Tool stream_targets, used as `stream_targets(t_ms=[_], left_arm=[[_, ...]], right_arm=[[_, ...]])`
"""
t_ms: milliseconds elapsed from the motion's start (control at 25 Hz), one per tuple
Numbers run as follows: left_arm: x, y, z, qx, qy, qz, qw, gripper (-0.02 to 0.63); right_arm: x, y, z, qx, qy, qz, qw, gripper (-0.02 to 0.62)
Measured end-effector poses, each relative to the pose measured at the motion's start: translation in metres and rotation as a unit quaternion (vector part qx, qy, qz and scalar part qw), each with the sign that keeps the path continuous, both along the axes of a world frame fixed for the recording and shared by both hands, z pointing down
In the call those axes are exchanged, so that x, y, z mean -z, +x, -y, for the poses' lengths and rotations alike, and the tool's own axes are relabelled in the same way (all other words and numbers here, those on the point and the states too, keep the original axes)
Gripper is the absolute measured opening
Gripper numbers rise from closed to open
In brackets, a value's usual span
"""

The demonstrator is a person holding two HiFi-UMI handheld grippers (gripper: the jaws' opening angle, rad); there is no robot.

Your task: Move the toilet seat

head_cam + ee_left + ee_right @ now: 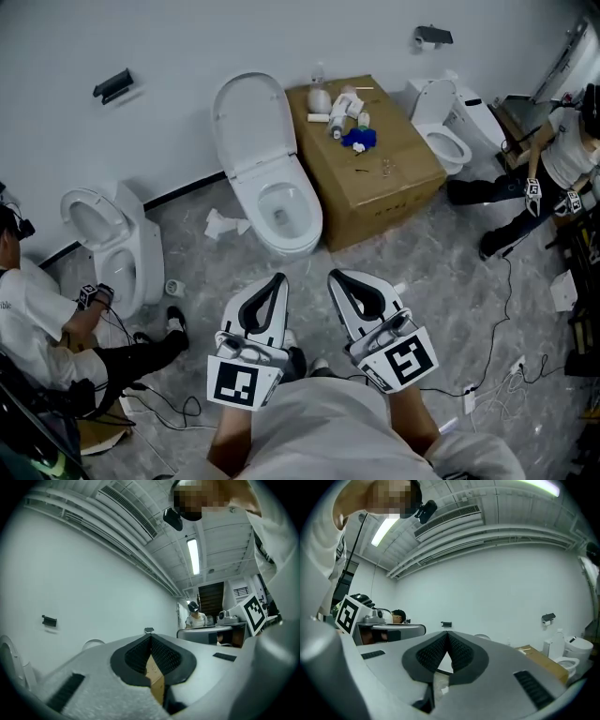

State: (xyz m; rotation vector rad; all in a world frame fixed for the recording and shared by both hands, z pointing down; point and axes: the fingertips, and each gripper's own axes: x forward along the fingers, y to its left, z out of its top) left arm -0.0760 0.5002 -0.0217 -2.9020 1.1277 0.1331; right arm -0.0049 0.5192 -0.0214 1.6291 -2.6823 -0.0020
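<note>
A white toilet stands against the back wall in the head view, its seat and lid tipped up against the wall and the bowl open. Both grippers hover side by side in front of the bowl, pointing toward it and clear of it. My left gripper has its jaws pressed together with nothing held, and its own view shows the black pads meeting at the tip. My right gripper is likewise shut and empty, its pads closed against each other.
A cardboard box with bottles and small items on top sits right of the toilet. Crumpled paper lies on the floor. A second toilet with a crouching person is left; a third toilet and another person are right. Cables trail over the floor.
</note>
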Motion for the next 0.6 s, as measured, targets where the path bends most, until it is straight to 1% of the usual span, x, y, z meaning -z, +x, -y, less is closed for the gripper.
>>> stream_targets(t_ms=[240, 440, 600], left_arm=[[0.0, -0.006, 0.035, -0.019, -0.01, -0.004, 0.9998, 0.009], [-0.002, -0.011, 0.054, -0.03, -0.007, -0.004, 0.9995, 0.009], [-0.004, -0.001, 0.067, -0.035, -0.027, -0.008, 0.999, 0.009]], right_arm=[[0.003, -0.011, 0.036, -0.016, 0.001, -0.01, 1.0, 0.012], [0.001, -0.016, 0.054, -0.031, 0.0, -0.013, 0.999, 0.012], [-0.002, -0.011, 0.068, -0.032, -0.009, -0.011, 0.999, 0.012]])
